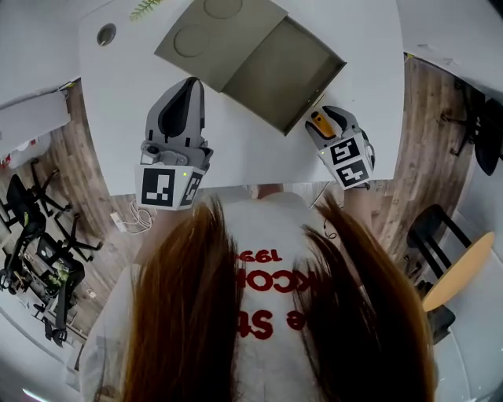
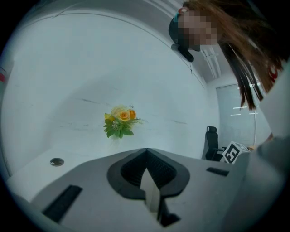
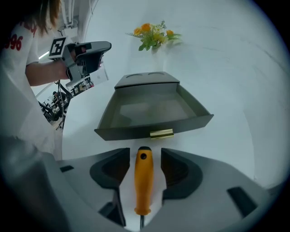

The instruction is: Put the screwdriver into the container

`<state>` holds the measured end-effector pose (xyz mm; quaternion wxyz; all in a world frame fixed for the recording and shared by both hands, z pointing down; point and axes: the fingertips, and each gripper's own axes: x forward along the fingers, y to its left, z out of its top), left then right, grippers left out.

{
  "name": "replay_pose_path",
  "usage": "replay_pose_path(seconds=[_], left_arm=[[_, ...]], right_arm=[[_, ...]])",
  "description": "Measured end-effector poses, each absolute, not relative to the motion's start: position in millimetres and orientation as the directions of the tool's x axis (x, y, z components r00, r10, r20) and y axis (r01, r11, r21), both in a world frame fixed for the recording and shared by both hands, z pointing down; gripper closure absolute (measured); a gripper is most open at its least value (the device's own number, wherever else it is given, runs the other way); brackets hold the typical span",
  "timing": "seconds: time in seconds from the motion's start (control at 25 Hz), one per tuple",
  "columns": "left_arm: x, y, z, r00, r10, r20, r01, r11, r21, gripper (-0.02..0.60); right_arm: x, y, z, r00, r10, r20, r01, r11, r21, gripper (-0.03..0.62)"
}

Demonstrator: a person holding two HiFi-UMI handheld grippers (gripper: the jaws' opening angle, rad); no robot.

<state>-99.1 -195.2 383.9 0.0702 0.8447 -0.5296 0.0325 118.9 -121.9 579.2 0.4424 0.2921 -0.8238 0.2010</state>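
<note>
On the white table (image 1: 126, 118) my left claw (image 1: 191, 82), a rounded grey shell, hangs over the near half with its jaws drawn to a point, aimed toward the olive-grey box container (image 1: 220, 35). That box stands at the far middle, its shallow drawer (image 1: 287, 74) pulled out toward my right claw (image 1: 324, 115). The orange-handled screwdriver (image 1: 321, 123) shows between that claw's jaws, just beside the drawer's near corner. A round metal grommet (image 1: 106, 34) sits in the tabletop far left, with a green sprig (image 1: 146, 8) at the far edge. Below are my long reddish-brown hair (image 1: 185, 314) and white shirt with red print (image 1: 263, 314). Black office chairs (image 1: 31, 228) stand on the wooden floor (image 1: 94, 157) at left.
</note>
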Motion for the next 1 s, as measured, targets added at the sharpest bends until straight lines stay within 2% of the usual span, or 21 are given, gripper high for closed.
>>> replay_pose_path(seconds=[0.12,0.24,0.4,0.52,0.76,1.0], left_arm=[[-100.0,-194.0,383.0,0.431,-0.893,0.131,-0.902,-0.423,0.082,0.575],[-100.4,-193.9,382.4,0.428,-0.894,0.133,-0.904,-0.421,0.078,0.575],[-100.7,-195.9,381.6,0.426,-0.895,0.131,-0.904,-0.42,0.073,0.575],[-101.7,-197.8,376.3,0.427,-0.896,0.118,-0.904,-0.422,0.068,0.575],[-105.7,-203.9,360.4,0.425,-0.902,0.075,-0.905,-0.422,0.052,0.575],[-105.8,-209.2,340.1,0.414,-0.91,0.021,-0.91,-0.414,0.03,0.575]], right_arm=[[116.4,-118.0,581.7,-0.442,-0.279,0.853,-0.641,0.764,-0.082,0.391],[114.7,-116.4,581.0,-0.448,-0.269,0.852,-0.635,0.767,-0.092,0.467],[116.2,-119.6,578.3,-0.458,-0.274,0.846,-0.643,0.759,-0.102,0.47],[117.4,-124.7,563.3,-0.488,-0.327,0.81,-0.668,0.737,-0.105,0.471],[124.7,-142.5,522.0,-0.611,-0.465,0.64,-0.749,0.6,-0.279,0.473],[132.5,-165.5,464.6,-0.679,-0.59,0.438,-0.734,0.556,-0.389,0.474]])
